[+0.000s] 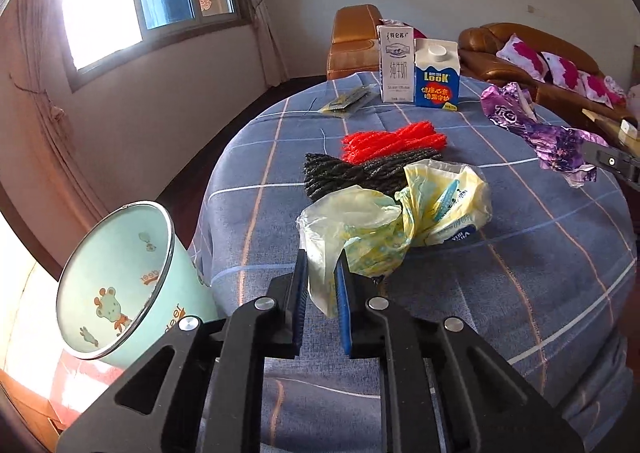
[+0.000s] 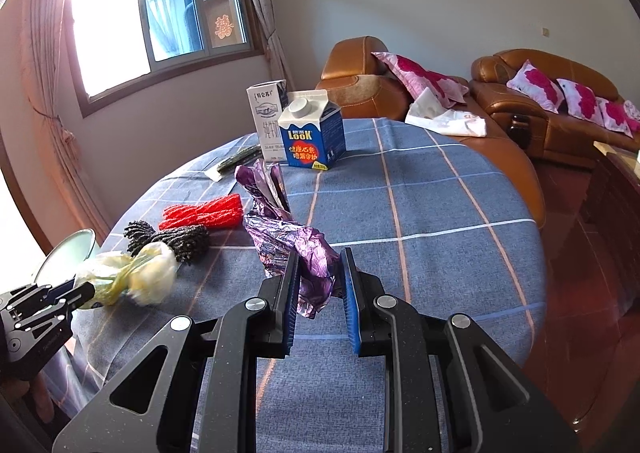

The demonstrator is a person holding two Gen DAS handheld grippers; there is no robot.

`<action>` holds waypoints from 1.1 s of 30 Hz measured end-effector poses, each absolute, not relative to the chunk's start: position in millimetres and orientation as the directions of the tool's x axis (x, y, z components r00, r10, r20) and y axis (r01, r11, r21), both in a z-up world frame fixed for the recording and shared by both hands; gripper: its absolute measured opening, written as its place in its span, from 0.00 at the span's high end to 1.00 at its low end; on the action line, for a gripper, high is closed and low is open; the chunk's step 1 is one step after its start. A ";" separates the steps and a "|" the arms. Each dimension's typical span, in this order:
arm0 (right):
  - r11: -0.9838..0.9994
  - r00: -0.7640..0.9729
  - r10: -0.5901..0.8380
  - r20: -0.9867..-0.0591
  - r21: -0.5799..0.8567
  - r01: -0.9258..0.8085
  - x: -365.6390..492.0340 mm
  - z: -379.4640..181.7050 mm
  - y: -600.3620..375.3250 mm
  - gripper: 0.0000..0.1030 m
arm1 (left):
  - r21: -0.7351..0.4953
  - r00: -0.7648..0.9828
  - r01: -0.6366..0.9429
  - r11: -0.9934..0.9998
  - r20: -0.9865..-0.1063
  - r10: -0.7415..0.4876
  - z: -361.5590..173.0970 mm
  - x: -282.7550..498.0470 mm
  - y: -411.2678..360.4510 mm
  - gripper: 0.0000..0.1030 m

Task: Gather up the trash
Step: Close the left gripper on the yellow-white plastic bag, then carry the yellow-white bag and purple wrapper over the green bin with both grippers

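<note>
A crumpled yellow and white plastic wrapper (image 1: 384,221) lies on the blue checked tablecloth (image 1: 520,273), and my left gripper (image 1: 323,259) is shut on its near end. The same yellow wrapper (image 2: 132,273) shows at the left of the right wrist view with the left gripper (image 2: 82,293) pinching it. My right gripper (image 2: 320,259) is shut on a crinkled purple foil wrapper (image 2: 288,233), which stands up off the cloth. That purple wrapper (image 1: 532,121) hangs at the far right of the left wrist view. A mint green bin (image 1: 116,285) with cartoon prints stands tilted beside the table's left edge.
Two milk cartons, one white (image 1: 395,63) and one blue (image 1: 437,73), stand at the far side. Red (image 1: 394,141) and dark grey (image 1: 360,173) yarn bundles lie mid-table, a flat dark packet (image 1: 348,101) beyond them. Brown sofas (image 2: 540,101) with pink cushions stand behind.
</note>
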State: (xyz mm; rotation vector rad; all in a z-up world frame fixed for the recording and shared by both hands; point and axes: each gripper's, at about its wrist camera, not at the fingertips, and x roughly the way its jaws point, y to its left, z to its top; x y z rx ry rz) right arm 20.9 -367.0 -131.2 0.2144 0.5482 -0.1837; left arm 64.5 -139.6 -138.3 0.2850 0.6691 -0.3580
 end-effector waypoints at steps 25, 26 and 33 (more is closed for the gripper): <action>0.987 0.871 0.159 -0.465 0.084 -0.136 126.1 -88.1 -244.5 0.80 | 0.263 0.847 -0.003 0.965 -0.513 0.142 -89.0 107.3 -6.2 0.90; 0.985 0.869 0.171 -0.465 0.077 -0.152 131.5 -88.4 -238.5 0.80 | 0.266 0.843 -0.018 0.964 -0.514 0.157 -89.3 109.0 0.4 0.90; 0.966 0.847 0.246 -0.472 0.048 -0.254 164.4 -92.1 -204.6 0.80 | 0.292 0.821 -0.100 0.951 -0.516 0.245 -93.7 118.3 32.1 0.90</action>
